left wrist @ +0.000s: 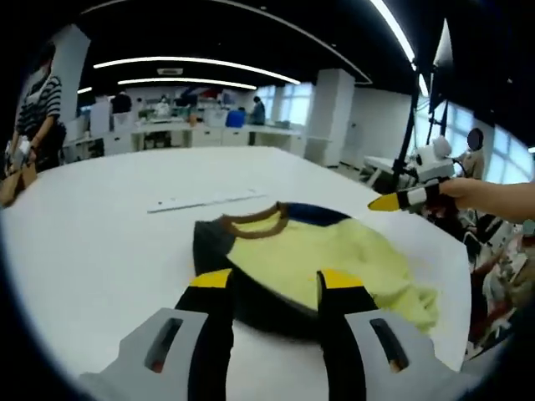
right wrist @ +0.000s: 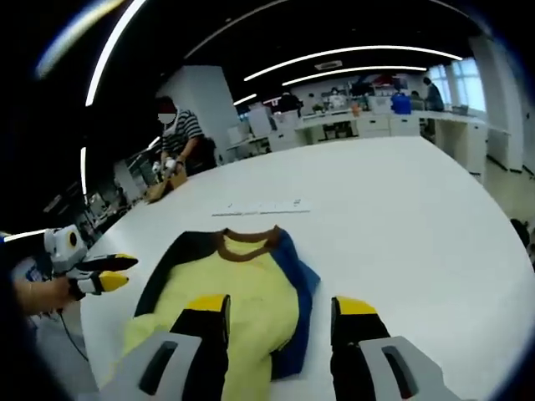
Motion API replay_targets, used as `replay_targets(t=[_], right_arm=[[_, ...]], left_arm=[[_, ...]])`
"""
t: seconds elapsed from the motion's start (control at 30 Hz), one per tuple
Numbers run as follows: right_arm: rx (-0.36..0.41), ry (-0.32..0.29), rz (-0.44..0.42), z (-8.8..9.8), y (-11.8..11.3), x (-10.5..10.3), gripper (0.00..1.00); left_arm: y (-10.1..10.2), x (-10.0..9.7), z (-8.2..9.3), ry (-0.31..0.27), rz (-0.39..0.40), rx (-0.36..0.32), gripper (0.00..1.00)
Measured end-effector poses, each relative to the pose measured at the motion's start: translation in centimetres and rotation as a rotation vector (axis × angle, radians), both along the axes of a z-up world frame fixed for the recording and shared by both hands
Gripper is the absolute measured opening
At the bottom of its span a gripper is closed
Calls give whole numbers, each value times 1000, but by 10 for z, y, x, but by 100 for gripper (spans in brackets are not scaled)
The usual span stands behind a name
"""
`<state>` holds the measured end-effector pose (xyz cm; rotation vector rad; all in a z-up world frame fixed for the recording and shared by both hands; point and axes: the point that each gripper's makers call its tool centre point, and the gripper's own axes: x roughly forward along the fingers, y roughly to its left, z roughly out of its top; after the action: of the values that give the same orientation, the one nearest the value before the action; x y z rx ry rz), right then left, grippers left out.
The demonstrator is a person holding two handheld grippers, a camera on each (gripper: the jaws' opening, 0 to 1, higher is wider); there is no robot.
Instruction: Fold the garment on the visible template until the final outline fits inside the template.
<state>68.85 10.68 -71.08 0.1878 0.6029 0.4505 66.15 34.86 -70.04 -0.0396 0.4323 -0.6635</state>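
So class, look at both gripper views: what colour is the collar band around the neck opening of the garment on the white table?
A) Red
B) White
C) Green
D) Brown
D: the collar of the garment is a brown band, set against the pale yellow front and the dark and blue sides; the right gripper view shows the same brown band.

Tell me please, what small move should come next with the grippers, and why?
Probably lower the left gripper onto the near dark edge of the garment and pinch it. The yellow shirt lies only partly folded and rumpled on the white table, and both open grippers, the right gripper too, hold nothing.
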Motion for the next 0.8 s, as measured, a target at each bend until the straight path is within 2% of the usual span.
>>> replay_targets(t=[0.2,0.4,0.63,0.8], right_arm=[[-12,17,12,-9,-5,-21,43],[-24,42,16,-26,-10,-36,40],[-28,47,25,-44,-10,-40,32],[-18,50,13,-54,-12,-36,26]], left_arm=[[-9,-28,-10,32,-43,-3,36],[-17,-50,-22,69,-69,-21,37],[-29,-73,-38,104,-99,-4,36],[-36,-81,-48,123,-106,4,34]])
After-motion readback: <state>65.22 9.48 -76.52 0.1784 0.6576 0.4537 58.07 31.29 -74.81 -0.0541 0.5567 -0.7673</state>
